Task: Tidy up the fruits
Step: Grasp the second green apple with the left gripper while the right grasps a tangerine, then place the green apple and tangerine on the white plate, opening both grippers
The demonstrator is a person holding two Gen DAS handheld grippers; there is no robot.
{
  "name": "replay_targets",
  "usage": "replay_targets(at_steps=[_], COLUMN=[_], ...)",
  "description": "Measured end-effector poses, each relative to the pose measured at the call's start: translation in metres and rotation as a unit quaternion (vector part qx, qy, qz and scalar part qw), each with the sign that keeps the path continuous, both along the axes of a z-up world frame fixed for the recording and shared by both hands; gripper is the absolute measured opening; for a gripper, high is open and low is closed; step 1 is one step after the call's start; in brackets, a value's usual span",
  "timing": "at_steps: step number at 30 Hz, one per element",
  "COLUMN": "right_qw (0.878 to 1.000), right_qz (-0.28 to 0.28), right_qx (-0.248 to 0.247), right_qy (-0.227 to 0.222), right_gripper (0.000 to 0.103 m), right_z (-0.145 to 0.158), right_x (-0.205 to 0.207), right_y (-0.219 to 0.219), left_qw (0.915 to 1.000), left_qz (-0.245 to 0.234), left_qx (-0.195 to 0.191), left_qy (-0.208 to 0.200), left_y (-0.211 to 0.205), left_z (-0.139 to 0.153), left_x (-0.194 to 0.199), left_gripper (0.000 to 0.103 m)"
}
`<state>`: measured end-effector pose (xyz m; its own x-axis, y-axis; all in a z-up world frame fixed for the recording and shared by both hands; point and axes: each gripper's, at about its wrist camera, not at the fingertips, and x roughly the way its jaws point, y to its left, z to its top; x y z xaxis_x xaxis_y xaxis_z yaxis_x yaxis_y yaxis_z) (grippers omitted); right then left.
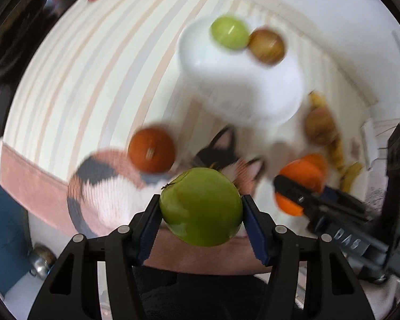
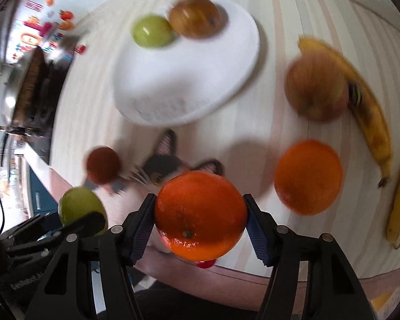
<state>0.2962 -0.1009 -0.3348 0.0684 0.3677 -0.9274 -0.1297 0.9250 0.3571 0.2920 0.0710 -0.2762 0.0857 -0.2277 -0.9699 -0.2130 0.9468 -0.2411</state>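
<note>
Green apple (image 1: 201,206) is clamped between the blue pads of the left gripper (image 1: 201,208), held above a striped cloth (image 1: 93,66) with a cat picture. An orange (image 2: 200,214) is gripped the same way by the right gripper (image 2: 200,213). On a white plate (image 2: 200,80) a second green apple (image 2: 152,30) and a brownish apple (image 2: 196,17) are seen touching. Beside the plate lie a reddish apple (image 2: 316,86), two bananas (image 2: 360,93), another orange (image 2: 308,177) and a dark red fruit (image 2: 102,164). Much is blurred.
</note>
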Motion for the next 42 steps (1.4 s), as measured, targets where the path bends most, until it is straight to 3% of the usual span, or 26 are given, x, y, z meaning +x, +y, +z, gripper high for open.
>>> replay_targets(at_steps=[4,7,12,19,29,32,34,36,38,42], right_qw=[1.000,0.999,0.998,0.996,0.995,0.995,0.995,0.995,0.995,0.996], right_qz=[0.007,0.014,0.030,0.044,0.068,0.070,0.068,0.066,0.062,0.053], right_qx=[0.013,0.002,-0.027,-0.057,-0.075,-0.076,-0.072,-0.073,-0.075,-0.077], right_qy=[-0.027,-0.046,-0.056,-0.045,-0.011,-0.010,-0.008,-0.007,-0.007,-0.014], right_gripper=[0.066,0.066,0.066,0.066,0.067,0.077,0.084,0.087,0.089,0.095], right_z=[0.033,0.042,0.029,-0.008,-0.041,-0.040,-0.036,-0.033,-0.027,-0.013], right_x=[0.028,0.055,0.095,0.125,0.128,0.130,0.131,0.131,0.130,0.126], right_y=[0.004,0.009,0.019,0.036,0.051,0.057,0.056,0.053,0.050,0.042], left_qw=[0.9994,0.9989,0.9983,0.9962,0.9911,0.9907,0.9911,0.9931,0.9943,0.9963], left_qz=[-0.014,-0.018,-0.032,-0.048,-0.079,-0.074,-0.068,-0.059,-0.053,-0.043], left_qx=[0.001,0.016,0.048,0.061,0.071,0.067,0.061,0.050,0.048,0.048], left_qy=[-0.032,-0.039,-0.013,0.039,0.081,0.093,0.096,0.088,0.079,0.057], left_y=[0.002,0.008,0.025,0.034,0.015,0.015,0.018,0.022,0.027,0.031], left_z=[0.026,0.026,0.004,-0.033,-0.063,-0.069,-0.071,-0.065,-0.054,-0.035], left_x=[0.042,0.070,0.120,0.162,0.162,0.160,0.160,0.160,0.164,0.157], left_gripper=[0.056,0.056,0.056,0.057,0.057,0.057,0.063,0.076,0.083,0.083])
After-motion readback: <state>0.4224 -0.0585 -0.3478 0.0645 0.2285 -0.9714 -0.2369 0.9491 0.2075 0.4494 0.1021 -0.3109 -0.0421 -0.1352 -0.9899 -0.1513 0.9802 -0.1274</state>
